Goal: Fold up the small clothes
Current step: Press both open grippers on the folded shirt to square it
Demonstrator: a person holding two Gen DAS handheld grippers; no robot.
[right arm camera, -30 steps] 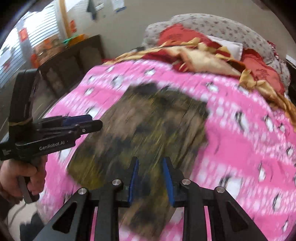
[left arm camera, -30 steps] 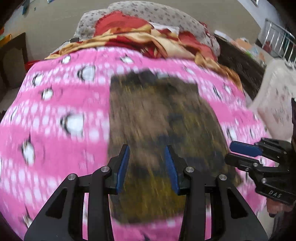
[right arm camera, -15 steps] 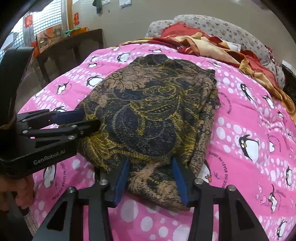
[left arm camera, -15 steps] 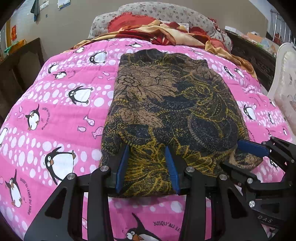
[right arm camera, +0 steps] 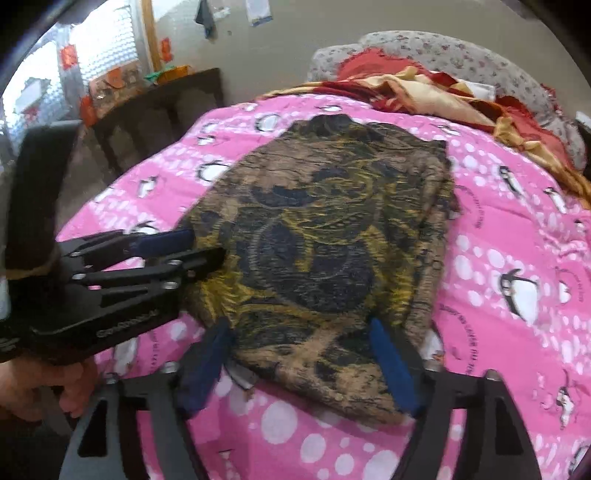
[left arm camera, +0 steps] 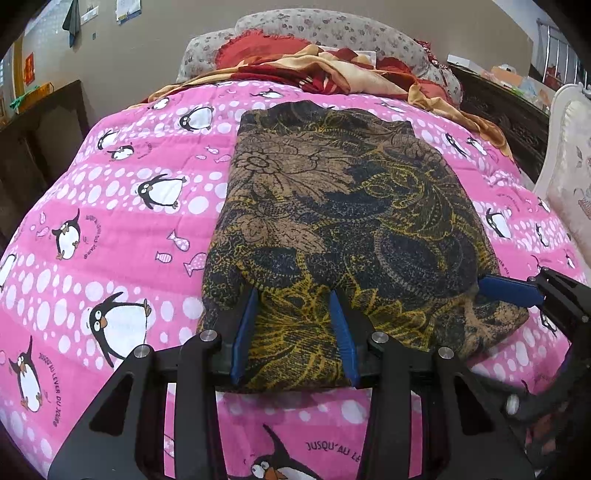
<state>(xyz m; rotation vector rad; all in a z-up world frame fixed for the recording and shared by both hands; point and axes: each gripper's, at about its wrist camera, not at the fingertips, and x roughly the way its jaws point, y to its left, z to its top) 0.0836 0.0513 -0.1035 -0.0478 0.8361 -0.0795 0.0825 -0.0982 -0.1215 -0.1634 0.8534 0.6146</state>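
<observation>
A folded dark cloth with brown and yellow floral print lies flat on the pink penguin blanket; it also shows in the right wrist view. My left gripper is open, its blue pads at the cloth's near edge. It shows from the side in the right wrist view at the cloth's left edge. My right gripper is open wide, straddling the cloth's near corner. It shows at the right in the left wrist view.
A red and gold blanket and a grey floral pillow lie at the head of the bed. A dark wooden table stands left of the bed. A white chair stands at the right.
Both grippers came down to the cloth's near edge. The right gripper's jaws opened wider. The left gripper's opening is about the same.
</observation>
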